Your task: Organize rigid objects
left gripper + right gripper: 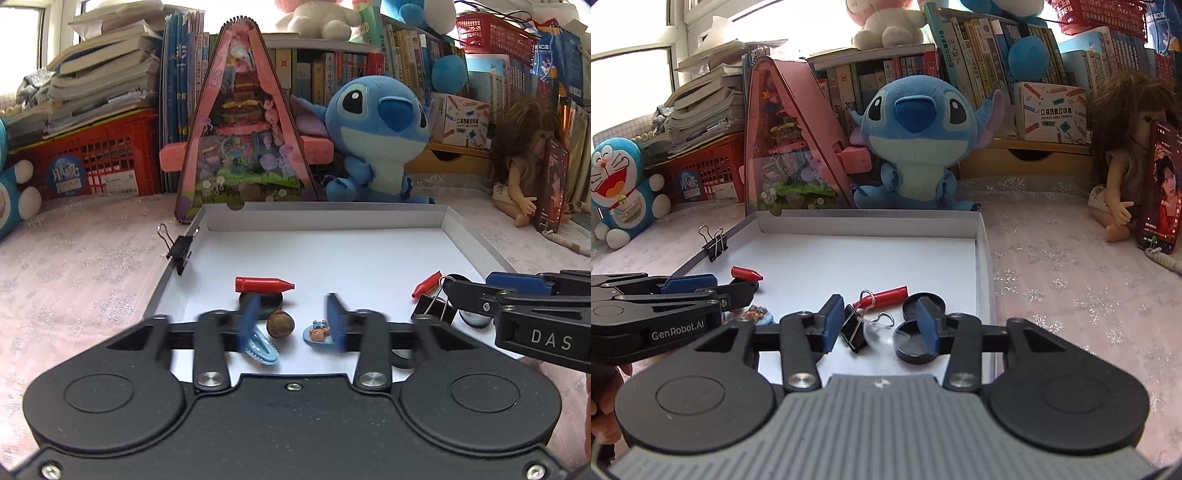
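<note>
Sorting looks barely begun: the small items lie loose and ungrouped at the near end of the white tray (461, 236). Left gripper (291, 321), jaws parted and empty: a binder clip (180, 248) on the tray wall far left of them; a red crayon (263, 285) just beyond; a blue hair clip (260, 347) at the left pad; a brown nut (280, 324) and bear charm (317, 334) between the jaws. Right gripper (881, 325), jaws likewise apart, nothing held: a second binder clip (854, 334) and a clear piece (877, 334) between them, another red crayon (888, 297) just beyond, black discs (916, 349) at the right pad. Everything remains to be grouped, by my judgement.
</note>
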